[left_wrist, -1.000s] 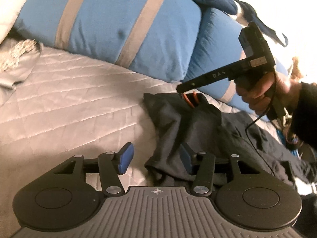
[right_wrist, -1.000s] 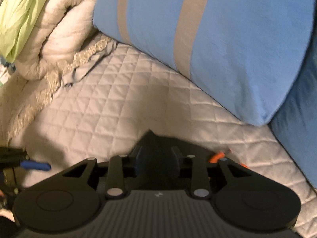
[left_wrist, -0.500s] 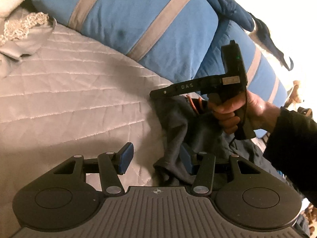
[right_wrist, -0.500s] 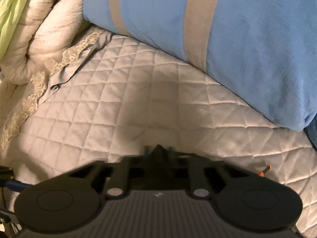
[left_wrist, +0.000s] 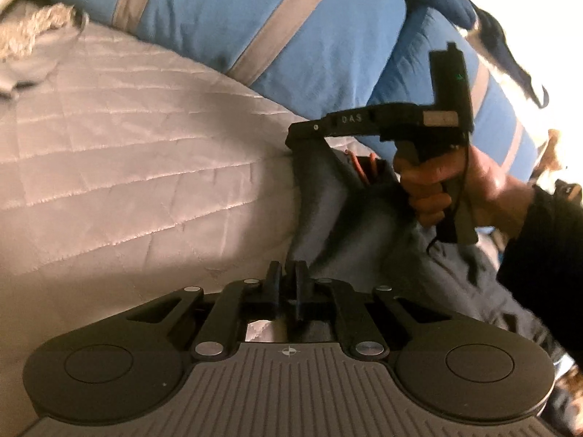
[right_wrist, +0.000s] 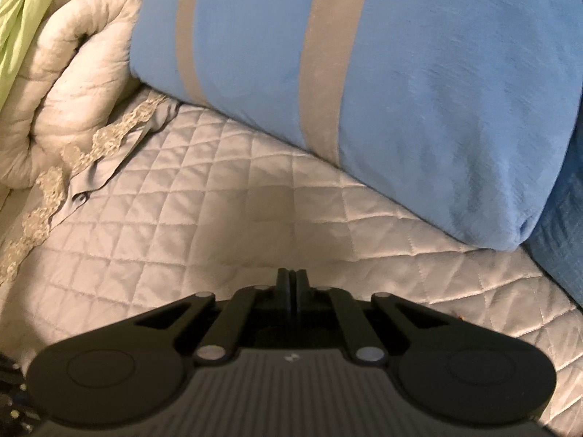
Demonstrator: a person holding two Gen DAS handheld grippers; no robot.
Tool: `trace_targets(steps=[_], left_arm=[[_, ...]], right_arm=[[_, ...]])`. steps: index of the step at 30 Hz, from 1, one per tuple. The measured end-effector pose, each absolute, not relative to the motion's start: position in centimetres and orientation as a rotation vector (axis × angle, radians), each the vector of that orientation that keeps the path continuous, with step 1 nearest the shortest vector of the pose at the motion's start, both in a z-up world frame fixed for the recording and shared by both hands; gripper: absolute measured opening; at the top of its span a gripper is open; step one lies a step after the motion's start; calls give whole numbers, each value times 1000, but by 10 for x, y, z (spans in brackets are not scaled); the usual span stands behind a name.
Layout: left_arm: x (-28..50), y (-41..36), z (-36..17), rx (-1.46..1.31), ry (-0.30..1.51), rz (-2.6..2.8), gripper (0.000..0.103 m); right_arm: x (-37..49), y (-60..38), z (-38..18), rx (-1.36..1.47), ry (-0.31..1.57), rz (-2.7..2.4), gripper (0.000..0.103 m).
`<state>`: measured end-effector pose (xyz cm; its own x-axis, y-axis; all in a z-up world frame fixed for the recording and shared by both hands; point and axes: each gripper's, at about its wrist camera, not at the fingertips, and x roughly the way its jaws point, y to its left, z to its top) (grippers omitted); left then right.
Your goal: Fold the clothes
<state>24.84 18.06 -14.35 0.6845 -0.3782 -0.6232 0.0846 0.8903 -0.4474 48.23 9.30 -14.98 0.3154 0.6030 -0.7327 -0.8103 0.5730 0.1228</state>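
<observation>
A dark grey garment (left_wrist: 328, 211) with orange drawstrings (left_wrist: 359, 165) lies crumpled on the quilted bedspread (left_wrist: 127, 182), its left edge lifted. My left gripper (left_wrist: 288, 276) is shut on the lower part of that edge. Higher up in the left wrist view, a hand (left_wrist: 437, 185) holds my right gripper (left_wrist: 297, 142), which pinches the garment's top corner. In the right wrist view the right gripper (right_wrist: 291, 284) has its fingers pressed together, and the cloth is hidden below its body.
Blue pillows with grey stripes (left_wrist: 255, 18) (right_wrist: 400, 91) lean along the back of the bed. A rolled pale quilt (right_wrist: 73, 73), a lace-trimmed grey cloth (right_wrist: 109, 153) and a green fabric (right_wrist: 25, 18) lie at the left. Bare bedspread (right_wrist: 218, 200) spreads ahead.
My left gripper went from open to shut on the garment's edge. The right gripper rose and moved left, lifting the garment's corner off the bed.
</observation>
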Motion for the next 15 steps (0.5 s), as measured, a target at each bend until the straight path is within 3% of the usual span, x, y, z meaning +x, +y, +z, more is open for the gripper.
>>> trace_targets(steps=[8, 10, 12, 13, 15], left_arm=[[246, 166, -139, -275, 769, -240, 9], [246, 166, -139, -275, 773, -242, 11], [248, 167, -139, -279, 782, -242, 16], [249, 167, -139, -279, 790, -231, 27], [249, 170, -136, -289, 790, -201, 38]], right_arm=[[480, 91, -149, -299, 800, 935, 4], [480, 88, -144, -304, 788, 921, 35], [481, 78, -131, -286, 775, 905, 51], [482, 71, -124, -271, 768, 904, 61], [481, 55, -106, -256, 751, 895, 77]])
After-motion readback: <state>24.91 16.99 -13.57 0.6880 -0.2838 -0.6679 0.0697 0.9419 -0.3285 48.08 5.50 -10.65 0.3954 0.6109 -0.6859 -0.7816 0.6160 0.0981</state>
